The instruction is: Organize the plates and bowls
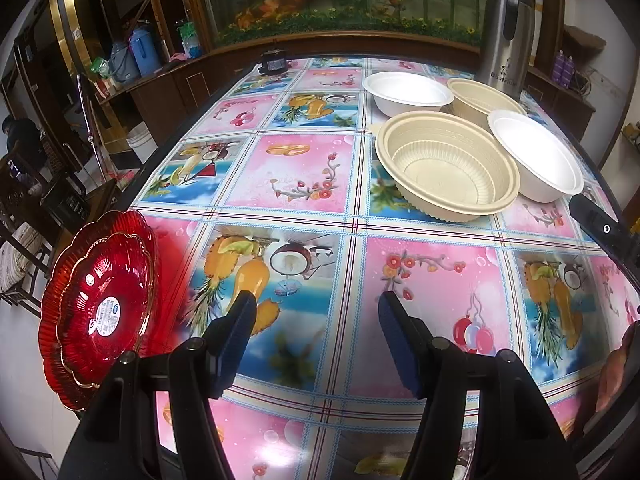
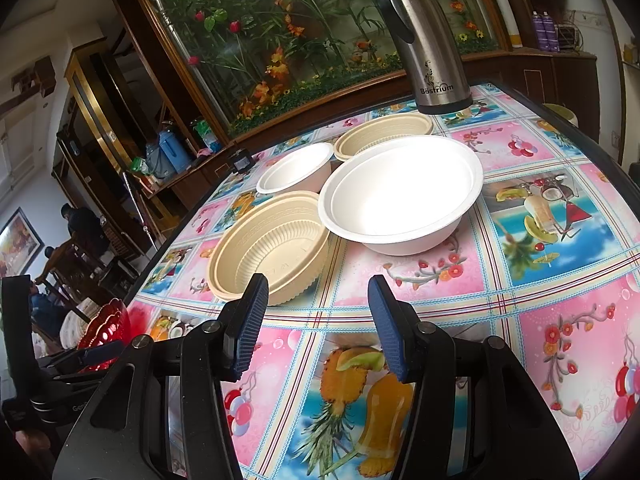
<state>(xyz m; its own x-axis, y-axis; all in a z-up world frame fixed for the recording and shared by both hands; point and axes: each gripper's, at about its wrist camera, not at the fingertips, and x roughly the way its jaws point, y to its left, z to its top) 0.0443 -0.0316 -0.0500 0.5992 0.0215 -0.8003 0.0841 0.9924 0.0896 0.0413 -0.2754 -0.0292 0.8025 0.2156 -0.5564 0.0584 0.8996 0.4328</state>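
Observation:
Two red scalloped glass plates (image 1: 100, 308) lie stacked at the table's left edge, left of my left gripper (image 1: 316, 312), which stands open and empty over the cloth. Across the table sit a beige ribbed bowl (image 1: 444, 168), a white bowl (image 1: 536, 156), a second white bowl (image 1: 408, 90) and a second beige bowl (image 1: 480, 98). My right gripper (image 2: 318, 304) is open and empty, just short of the near beige bowl (image 2: 268, 244) and the large white bowl (image 2: 400, 192). Behind them are the smaller white bowl (image 2: 296, 168) and the far beige bowl (image 2: 384, 130). The red plates (image 2: 108, 328) show at the far left.
A steel thermos jug (image 2: 424, 40) stands behind the bowls at the table's far edge. A small black device (image 1: 274, 62) lies at the far left corner. The table (image 1: 304, 184) has a fruit-print cloth. Chairs and people are beyond the left edge.

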